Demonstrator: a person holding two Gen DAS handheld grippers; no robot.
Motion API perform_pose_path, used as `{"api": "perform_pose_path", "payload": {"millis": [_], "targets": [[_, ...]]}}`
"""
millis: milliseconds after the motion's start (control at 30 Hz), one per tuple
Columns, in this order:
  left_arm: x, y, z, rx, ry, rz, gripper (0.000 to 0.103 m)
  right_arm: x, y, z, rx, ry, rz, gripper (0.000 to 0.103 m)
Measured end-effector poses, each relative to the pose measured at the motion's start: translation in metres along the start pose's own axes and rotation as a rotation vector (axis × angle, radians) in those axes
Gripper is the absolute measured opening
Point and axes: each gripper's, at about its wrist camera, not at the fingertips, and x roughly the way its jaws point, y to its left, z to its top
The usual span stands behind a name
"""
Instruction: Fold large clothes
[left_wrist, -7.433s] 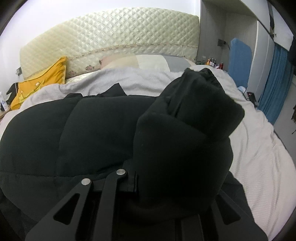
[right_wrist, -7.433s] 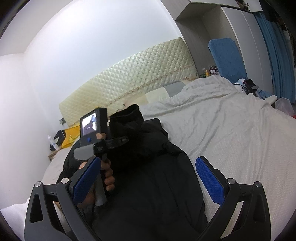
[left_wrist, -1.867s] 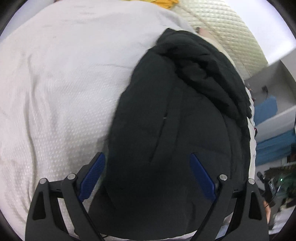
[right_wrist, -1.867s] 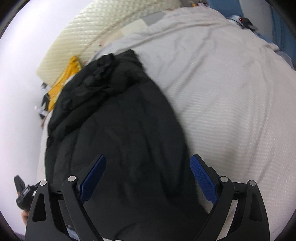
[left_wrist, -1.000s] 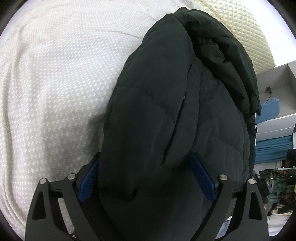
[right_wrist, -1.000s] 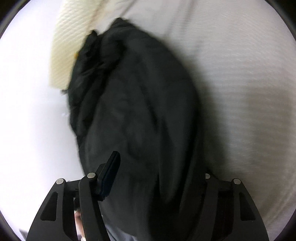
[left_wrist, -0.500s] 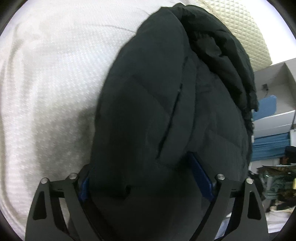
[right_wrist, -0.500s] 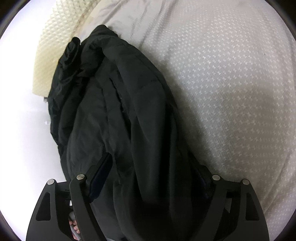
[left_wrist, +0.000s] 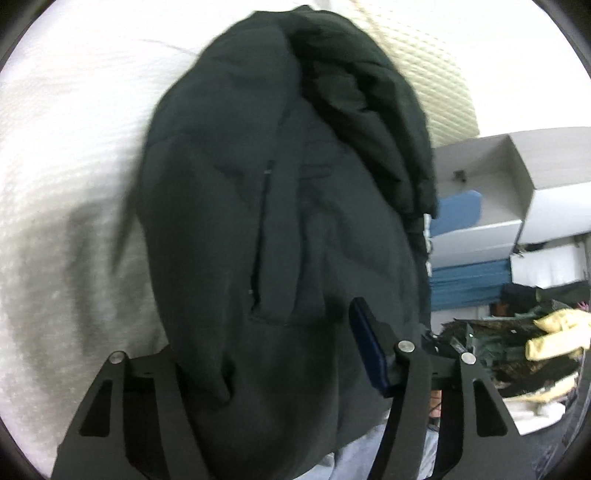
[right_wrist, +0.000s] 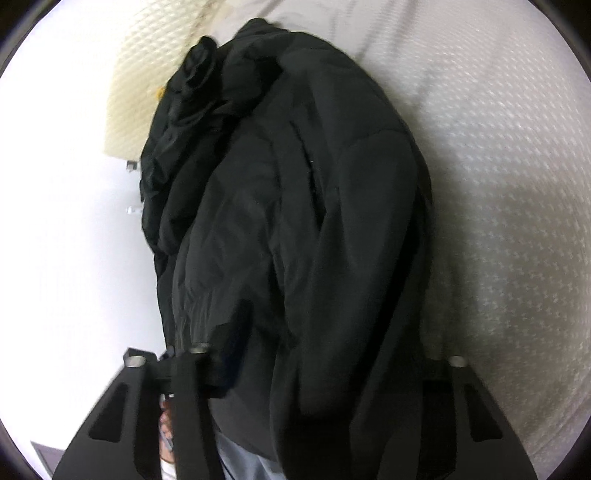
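A large black padded jacket (left_wrist: 280, 206) lies lengthwise on the white bedspread (left_wrist: 66, 155), its bunched hood end toward the quilted headboard (left_wrist: 424, 62). My left gripper (left_wrist: 266, 354) is shut on the jacket's near hem and lifts it; fabric bulges between the fingers, and the right blue pad (left_wrist: 365, 347) shows. In the right wrist view the same jacket (right_wrist: 295, 206) fills the middle. My right gripper (right_wrist: 317, 362) is shut on the near hem too, its fingers mostly buried in fabric.
White textured bedspread (right_wrist: 498, 184) lies to the right of the jacket in the right wrist view. A blue chair back (left_wrist: 454, 210), grey shelving (left_wrist: 517, 177) and a cluttered pile (left_wrist: 517, 350) stand beyond the bed. A white wall (right_wrist: 55, 184) is on the left.
Both grippers went from open and above the jacket down onto its near hem and closed on it. The hem now rises off the bed with both.
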Motion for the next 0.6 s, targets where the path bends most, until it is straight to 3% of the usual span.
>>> {"api": "perform_pose_path", "payload": {"millis": [167, 367, 600], "targets": [[0.004, -0.002, 0.002, 0.025, 0.0, 0.023, 0.047, -0.008, 0.019, -0.002, -0.09, -0.034, 0.034, 0.025], [-0.004, 0.003, 0.0, 0.035, -0.018, 0.037, 0.023, -0.022, 0.034, -0.01, -0.168, -0.081, 0.005, 0.025], [-0.022, -0.008, -0.005, 0.087, -0.081, -0.03, 0.012, -0.04, 0.055, -0.026, -0.257, -0.16, -0.011, 0.024]]}}
